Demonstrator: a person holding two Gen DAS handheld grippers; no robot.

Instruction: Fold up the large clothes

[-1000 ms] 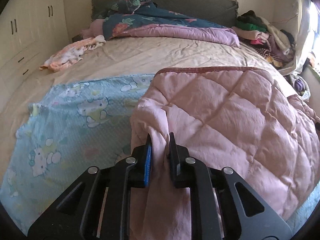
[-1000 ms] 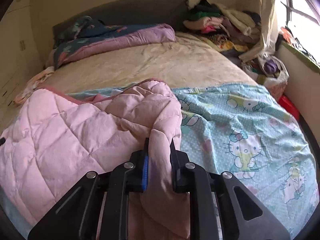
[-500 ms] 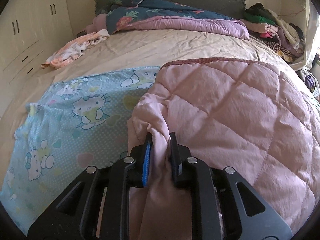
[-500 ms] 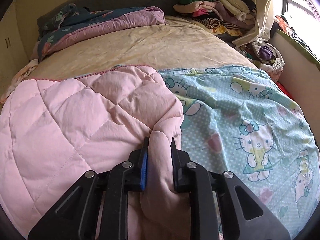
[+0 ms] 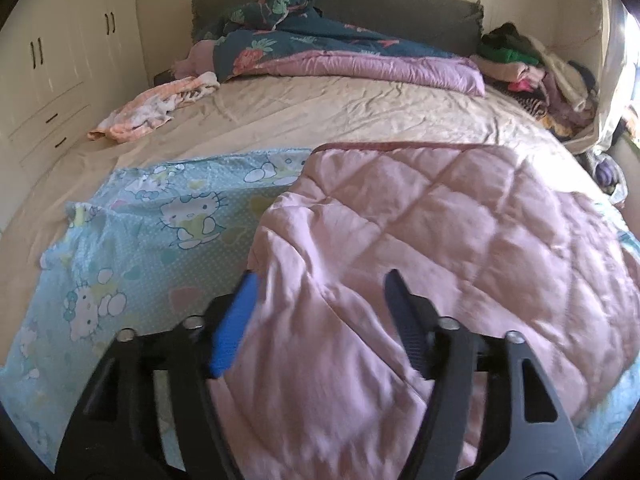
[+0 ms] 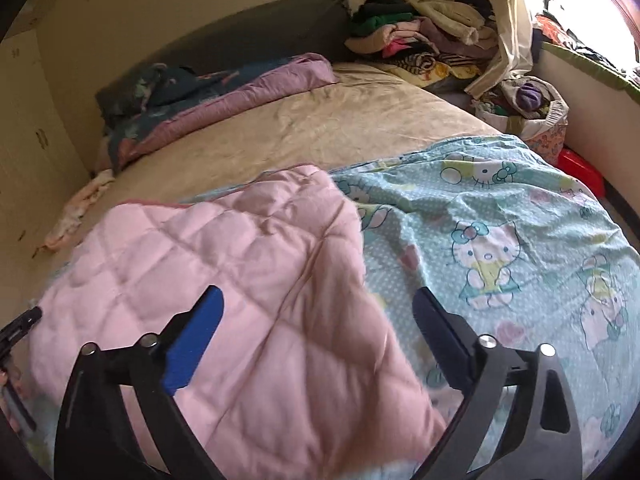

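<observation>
A pink quilted blanket lies folded over on the near part of the bed, on top of a light blue cartoon-cat sheet. My left gripper is open, its jaws wide apart over the blanket's near left corner. The blanket also shows in the right wrist view, with the sheet to its right. My right gripper is open above the blanket's near right corner. Neither holds the fabric.
A beige bed sheet covers the far part of the bed. A dark floral and purple duvet lies by the headboard. A peach cloth lies far left. A clothes pile sits far right. Cabinets stand on the left.
Both grippers have opened and let go of the pink blanket's corners, which now lie on the bed. Both have drawn back a little.
</observation>
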